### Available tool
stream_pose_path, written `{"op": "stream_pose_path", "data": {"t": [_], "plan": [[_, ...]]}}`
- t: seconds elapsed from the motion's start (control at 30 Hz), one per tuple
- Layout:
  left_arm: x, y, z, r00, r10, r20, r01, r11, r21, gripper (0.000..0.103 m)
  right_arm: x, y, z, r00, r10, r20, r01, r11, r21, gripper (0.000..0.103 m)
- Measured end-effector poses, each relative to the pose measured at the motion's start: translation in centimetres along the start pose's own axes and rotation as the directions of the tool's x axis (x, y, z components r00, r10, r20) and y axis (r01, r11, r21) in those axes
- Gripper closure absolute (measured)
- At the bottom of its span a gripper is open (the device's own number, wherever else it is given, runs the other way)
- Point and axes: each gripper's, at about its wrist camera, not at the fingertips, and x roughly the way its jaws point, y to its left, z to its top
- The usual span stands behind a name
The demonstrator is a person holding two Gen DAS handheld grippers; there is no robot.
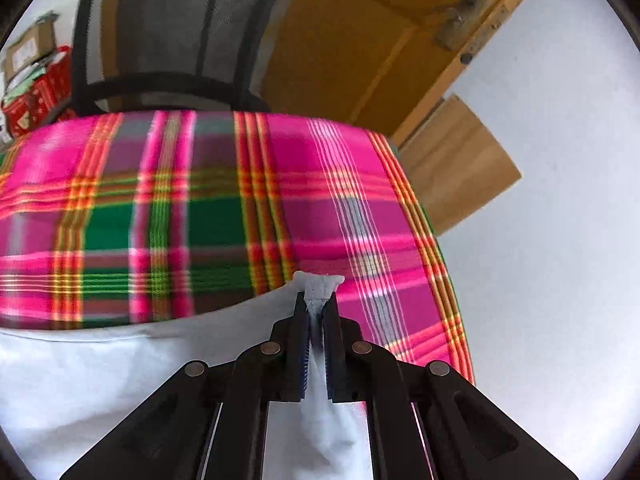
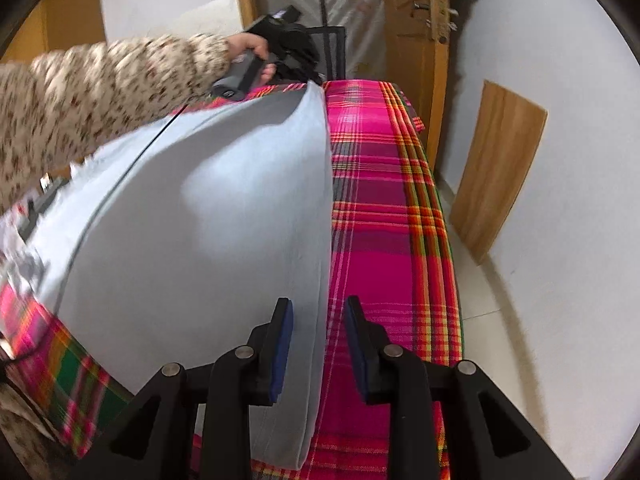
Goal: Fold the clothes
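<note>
A pale blue-white garment [image 2: 208,216] lies spread on a table under a pink, green and orange plaid cloth [image 2: 384,208]. My left gripper [image 1: 317,300] is shut on a corner of the garment [image 1: 319,286], with the fabric pinched between its blue pads. In the right wrist view the left gripper [image 2: 280,52] shows at the garment's far corner, held by a hand in a patterned sleeve. My right gripper [image 2: 318,312] is open, its fingers on either side of the garment's near right edge, holding nothing.
A black mesh chair [image 1: 172,36] stands behind the table's far side. A wooden door [image 1: 360,32] and a loose wooden board [image 2: 500,168] stand by the white wall on the right. A red box [image 1: 32,100] sits at the far left.
</note>
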Motion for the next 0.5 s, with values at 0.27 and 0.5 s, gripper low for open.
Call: {"op": "stream_pose_path", "data": {"t": [0.27,0.5], "plan": [[-2.3,-1.7,-0.4,0.990,-0.119,0.075,0.118,0.993,0.011,0.063,0.1,0.7,0.1,1.000,-0.019,-0.015,0.019,1.000,-0.011,0.075],[-3.0,-1.1,-1.4,0.995,-0.084,0.048,0.084,0.996,0.003,0.045,-0.2,1.3,-0.3,0.999,-0.026,-0.032,0.025,0.999,-0.023,0.076]]}}
